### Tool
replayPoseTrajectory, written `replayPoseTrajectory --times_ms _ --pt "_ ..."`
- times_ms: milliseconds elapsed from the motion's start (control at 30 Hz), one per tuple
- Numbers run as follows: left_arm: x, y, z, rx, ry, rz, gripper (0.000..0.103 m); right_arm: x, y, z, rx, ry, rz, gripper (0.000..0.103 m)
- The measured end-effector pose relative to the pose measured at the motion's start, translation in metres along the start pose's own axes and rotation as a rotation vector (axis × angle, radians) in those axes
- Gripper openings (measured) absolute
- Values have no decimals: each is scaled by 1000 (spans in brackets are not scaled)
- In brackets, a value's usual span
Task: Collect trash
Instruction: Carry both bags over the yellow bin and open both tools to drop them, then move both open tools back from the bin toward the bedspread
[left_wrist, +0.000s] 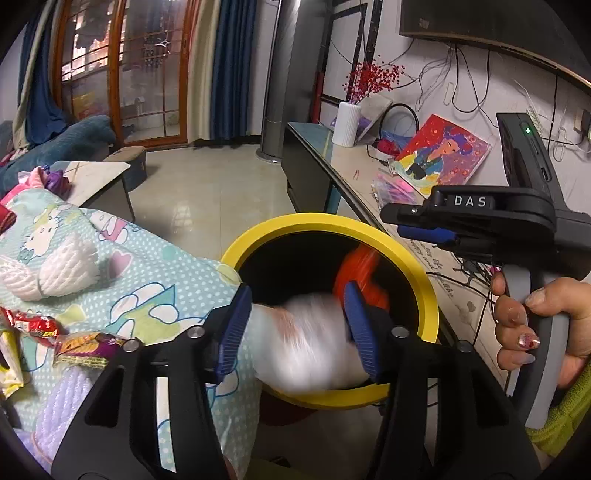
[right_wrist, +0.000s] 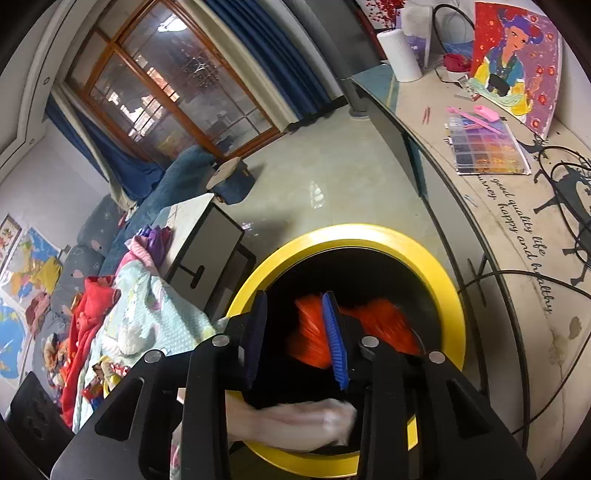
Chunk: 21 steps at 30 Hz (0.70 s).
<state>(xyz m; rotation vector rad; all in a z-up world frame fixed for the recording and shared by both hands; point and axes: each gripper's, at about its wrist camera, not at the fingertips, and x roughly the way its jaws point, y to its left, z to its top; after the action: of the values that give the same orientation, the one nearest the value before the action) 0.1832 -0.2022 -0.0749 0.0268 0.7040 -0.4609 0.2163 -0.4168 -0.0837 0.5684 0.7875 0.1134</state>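
- Two handheld grippers hang over the round black bin with the yellow rim (left_wrist: 430, 295), both tilted down into its mouth, presumably so released trash falls straight in.
- Left gripper (left_wrist: 297, 326): blue pads parted; a blurred white crumpled wad (left_wrist: 306, 343) sits between them above the bin. The blur hides whether the pads touch it, so it looks freed, probably dropping.
- Right gripper (right_wrist: 297, 341): jaws part-open, nothing gripped; a blurred orange piece (right_wrist: 388, 325) lies below inside the bin.
- More wrappers (left_wrist: 79, 349) wait on the pale blue cartoon-print cloth (left_wrist: 155, 258) beside the bin.
- A person's hand (left_wrist: 535, 325) wraps the right gripper's grey handle.
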Motion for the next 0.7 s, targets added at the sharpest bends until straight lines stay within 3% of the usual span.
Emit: replayPoseTrajectory --times_ms 300,367,700 --pt "-22 14 3 -64 -73 15 88 -13 20 -2 -80 -58 -31 49" --pt "-30 19 3 -82 -94 24 90 -17 31 -4 -121 -78 -37 56" --pt "-70 48 5 -178 -189 90 92 -39 84 -19 -274 -137 12 69"
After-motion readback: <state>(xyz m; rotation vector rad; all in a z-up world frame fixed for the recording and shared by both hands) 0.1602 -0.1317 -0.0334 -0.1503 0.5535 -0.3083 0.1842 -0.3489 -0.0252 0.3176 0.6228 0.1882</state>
